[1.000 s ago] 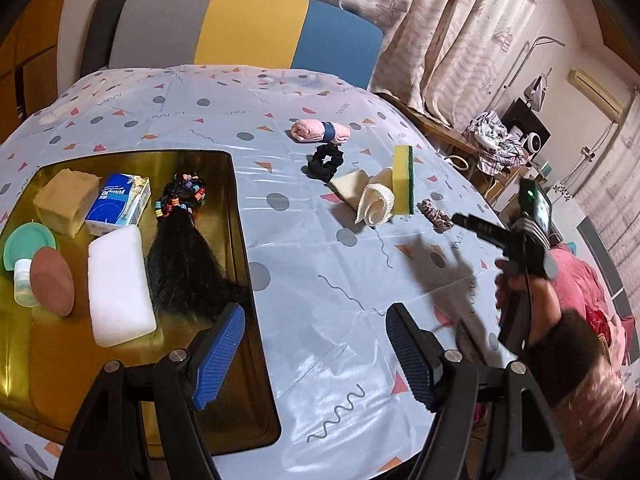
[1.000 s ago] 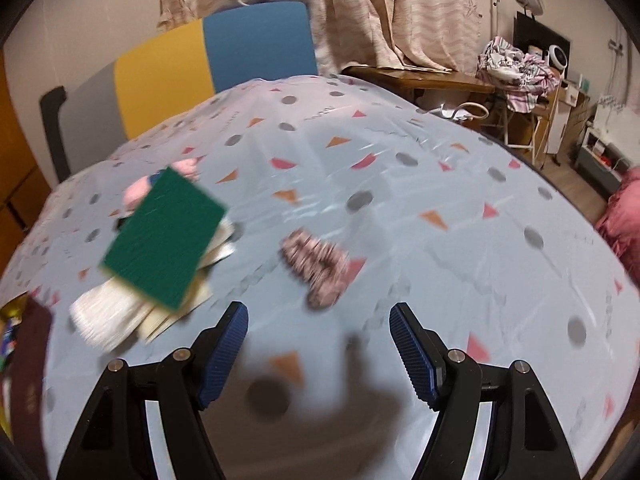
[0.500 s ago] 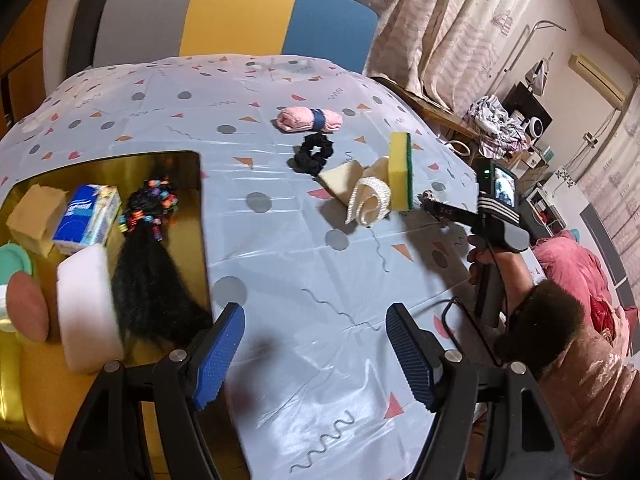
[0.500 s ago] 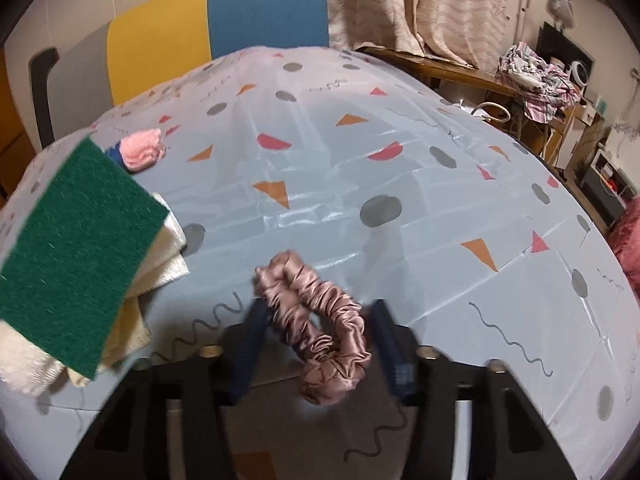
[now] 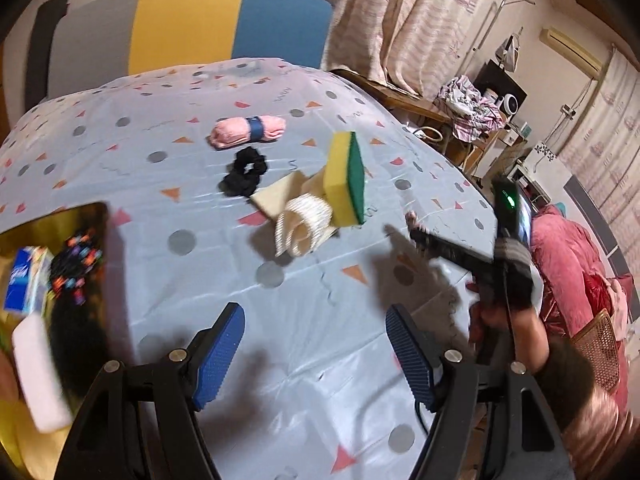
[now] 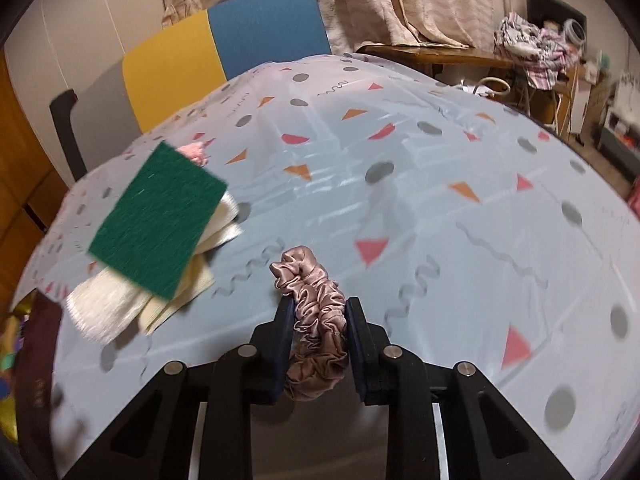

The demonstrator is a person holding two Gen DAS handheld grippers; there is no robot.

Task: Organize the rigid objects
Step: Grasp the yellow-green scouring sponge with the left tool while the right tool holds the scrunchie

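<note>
Across the patterned blue table [image 6: 440, 200], right hand-held gripper [image 6: 318, 330] has just closed, now clamped on the dusty-pink satin scrunchie [image 6: 316, 320]; left hand-held gripper [image 5: 316, 344] gapes empty, swung away from the gold tray [image 5: 24, 240]

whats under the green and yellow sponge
The sponge leans on a cream folded cloth and a white ribbed roll. Whatever lies beneath that pile is covered.

Pink satin scrunchie [image 6: 316, 312] pinched between right gripper [image 6: 318, 320] fingers [image 6: 285, 332].

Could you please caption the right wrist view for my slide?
Right gripper shut on a pink scrunchie beside a green sponge on the tablecloth.
</note>
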